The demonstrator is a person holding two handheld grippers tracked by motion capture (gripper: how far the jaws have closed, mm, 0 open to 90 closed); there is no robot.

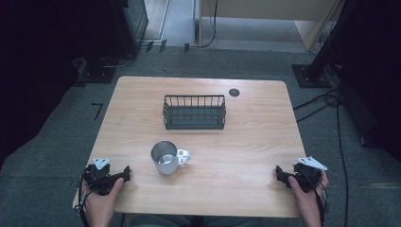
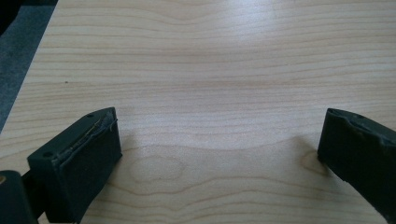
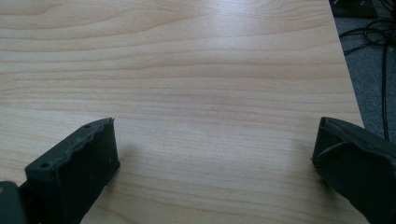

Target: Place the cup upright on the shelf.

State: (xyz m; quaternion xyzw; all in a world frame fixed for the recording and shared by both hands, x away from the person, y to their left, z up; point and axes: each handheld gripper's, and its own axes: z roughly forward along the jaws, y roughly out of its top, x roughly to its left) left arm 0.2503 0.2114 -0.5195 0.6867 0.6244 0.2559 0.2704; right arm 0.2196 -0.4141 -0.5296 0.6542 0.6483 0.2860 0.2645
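I have bare wood around both tools on the table (image 1: 255, 142). The left gripper (image 1: 124, 173) sits at 7 o'clock, the right gripper (image 1: 280, 174) at 5, jaws spread, holding nothing. The steel mug (image 1: 165, 157) stands upright near centre, handle toward 3. The wire basket (image 1: 194, 112), long axis 9-to-3, looks empty, though shadowed.

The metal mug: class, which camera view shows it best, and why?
The high view: the metal mug stands upright near the table's middle, handle and open mouth visible, in front of the wire basket. Both gripper views look across bare wood between open jaws, offering nothing of it.
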